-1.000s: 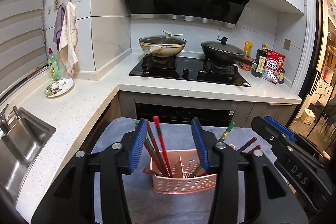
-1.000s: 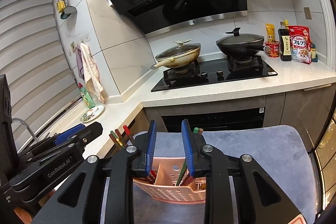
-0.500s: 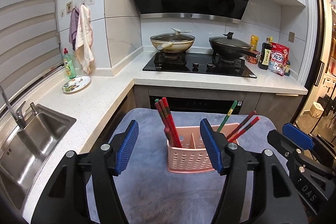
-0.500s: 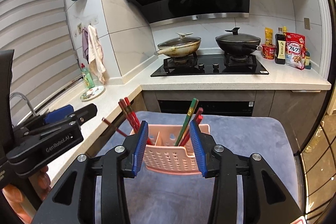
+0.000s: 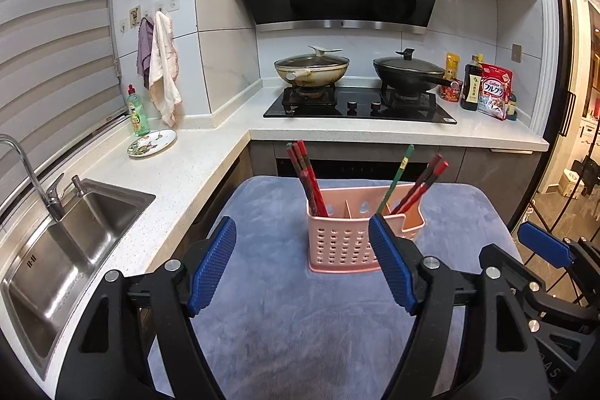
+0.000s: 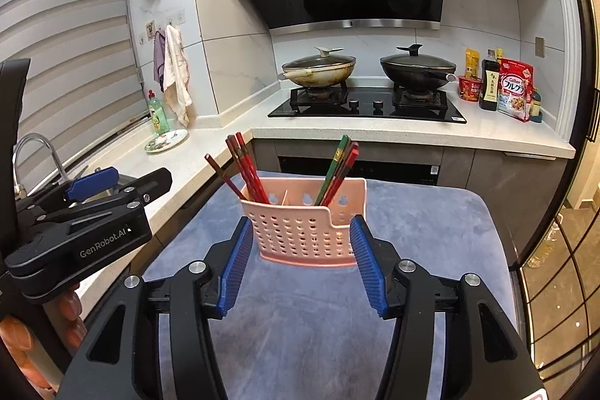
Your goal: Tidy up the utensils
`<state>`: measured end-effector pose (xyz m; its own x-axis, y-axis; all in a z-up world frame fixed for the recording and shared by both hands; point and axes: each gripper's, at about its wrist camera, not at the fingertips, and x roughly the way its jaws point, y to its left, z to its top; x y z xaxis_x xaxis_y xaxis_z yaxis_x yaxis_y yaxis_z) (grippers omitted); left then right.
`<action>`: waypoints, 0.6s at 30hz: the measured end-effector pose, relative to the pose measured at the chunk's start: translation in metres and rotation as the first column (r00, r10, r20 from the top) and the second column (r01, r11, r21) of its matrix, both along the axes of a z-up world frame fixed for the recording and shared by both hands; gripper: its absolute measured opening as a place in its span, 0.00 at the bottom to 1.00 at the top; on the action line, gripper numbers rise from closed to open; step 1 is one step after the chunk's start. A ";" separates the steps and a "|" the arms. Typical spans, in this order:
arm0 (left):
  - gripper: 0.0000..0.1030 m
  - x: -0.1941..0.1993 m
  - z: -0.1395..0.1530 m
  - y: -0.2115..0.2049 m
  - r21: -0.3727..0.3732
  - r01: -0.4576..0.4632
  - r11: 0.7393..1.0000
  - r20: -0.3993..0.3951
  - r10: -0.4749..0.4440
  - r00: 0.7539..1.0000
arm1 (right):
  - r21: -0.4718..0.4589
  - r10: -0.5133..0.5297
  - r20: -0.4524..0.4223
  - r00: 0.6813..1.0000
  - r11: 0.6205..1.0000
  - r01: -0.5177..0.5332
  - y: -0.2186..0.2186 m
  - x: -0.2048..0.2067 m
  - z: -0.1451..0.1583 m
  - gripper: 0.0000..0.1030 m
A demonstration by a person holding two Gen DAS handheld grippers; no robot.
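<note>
Both my grippers, left (image 5: pixel 302 267) and right (image 6: pixel 298 268), have backed away from the pink caddy (image 5: pixel 347 238) on the grey mat (image 5: pixel 300 325), jaws opening and empty (nothing between them). The chopsticks (image 6: pixel 247 171) stand sorted inside, so the job looks finished.

A: Basket (image 5: pixel 339 242) – pink plastic, perforated, matt. Mat (image 5: pixel 300 325) under it – grey-blue plush cloth.
B: Chopsticks (image 6: pixel 247 167) lacquered, glossy. Sink (image 5: pixel 75 238) brushed steel. Surface (image 5: pixel 180 167) speckled stone, smooth. Gripper pads (image 6: pixel 234 268) ribbed blue.
</note>
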<state>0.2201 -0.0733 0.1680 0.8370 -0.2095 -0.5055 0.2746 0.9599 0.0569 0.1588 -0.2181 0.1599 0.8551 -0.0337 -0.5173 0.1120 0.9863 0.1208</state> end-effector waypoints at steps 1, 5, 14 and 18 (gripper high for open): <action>0.70 -0.003 -0.001 0.000 0.001 0.001 1.000 0.000 -0.001 1.000 | -0.004 0.000 -0.002 1.000 1.000 0.000 0.001 -0.003 -0.002 0.53; 0.72 -0.014 -0.009 0.002 0.005 0.000 1.000 -0.006 0.000 1.000 | -0.024 -0.009 -0.010 1.000 1.000 0.009 0.006 -0.016 -0.009 0.55; 0.78 -0.026 -0.027 0.001 0.018 0.001 1.000 -0.037 0.000 0.999 | -0.033 -0.024 -0.045 0.999 0.999 0.023 0.010 -0.028 -0.023 0.55; 0.79 -0.029 -0.037 0.000 0.025 0.000 1.000 -0.055 0.002 0.998 | -0.040 -0.030 -0.058 0.998 0.999 0.028 0.012 -0.030 -0.028 0.55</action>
<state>0.1909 -0.0736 0.1313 0.8077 -0.1952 -0.5563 0.2771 0.9586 0.0660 0.1286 -0.2065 0.1317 0.8217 -0.0793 -0.5644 0.1462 0.9865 0.0743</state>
